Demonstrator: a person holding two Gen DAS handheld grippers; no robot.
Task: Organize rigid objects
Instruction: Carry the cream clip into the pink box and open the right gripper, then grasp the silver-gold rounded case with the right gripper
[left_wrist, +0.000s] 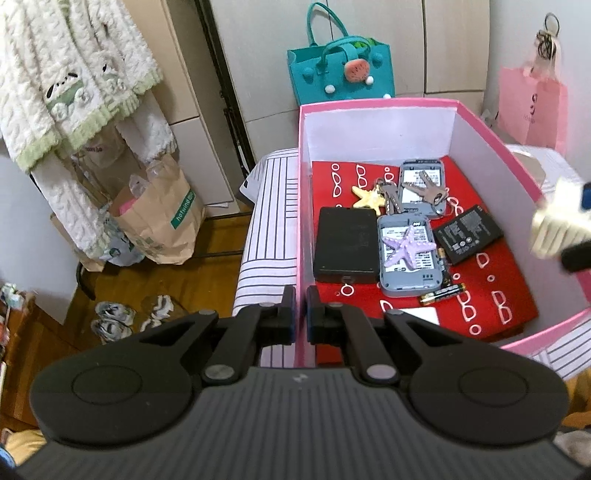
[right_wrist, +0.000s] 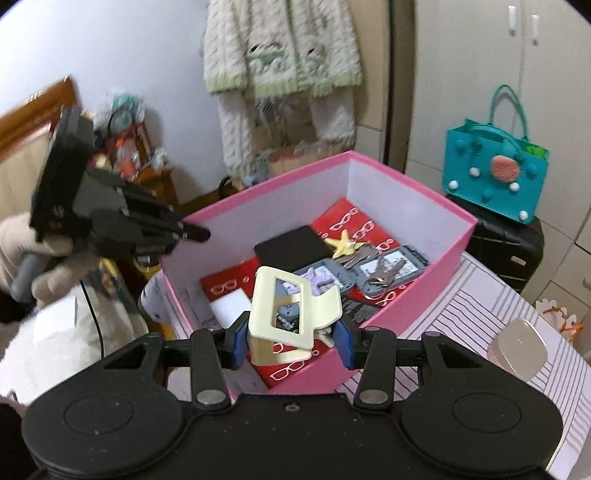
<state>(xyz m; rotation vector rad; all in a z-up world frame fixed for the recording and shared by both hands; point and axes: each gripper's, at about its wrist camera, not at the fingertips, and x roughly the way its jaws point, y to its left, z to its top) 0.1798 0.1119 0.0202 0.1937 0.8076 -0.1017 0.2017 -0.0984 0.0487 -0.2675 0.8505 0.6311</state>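
A pink box (left_wrist: 491, 127) (right_wrist: 417, 284) with a red patterned lining holds two grey phones, keys (left_wrist: 424, 188), a yellow starfish (left_wrist: 367, 199), a purple starfish (left_wrist: 406, 247), a black case (left_wrist: 345, 245), a phone battery (left_wrist: 467, 232) and AA batteries (left_wrist: 441, 293). My right gripper (right_wrist: 291, 338) is shut on a cream hair claw clip (right_wrist: 291, 310), held above the box's near edge; the clip shows blurred in the left wrist view (left_wrist: 557, 218). My left gripper (left_wrist: 301, 310) is shut and empty over the box's left wall; it also shows in the right wrist view (right_wrist: 192, 232).
The box sits on a striped white cloth (right_wrist: 480, 314). A pale pink rounded object (right_wrist: 517, 349) lies on the cloth to the right. A teal felt bag (left_wrist: 341, 72) (right_wrist: 495, 177) stands behind. A cream sweater (right_wrist: 280, 48), paper bags (left_wrist: 159, 218) and shoes (left_wrist: 110, 321) are at left.
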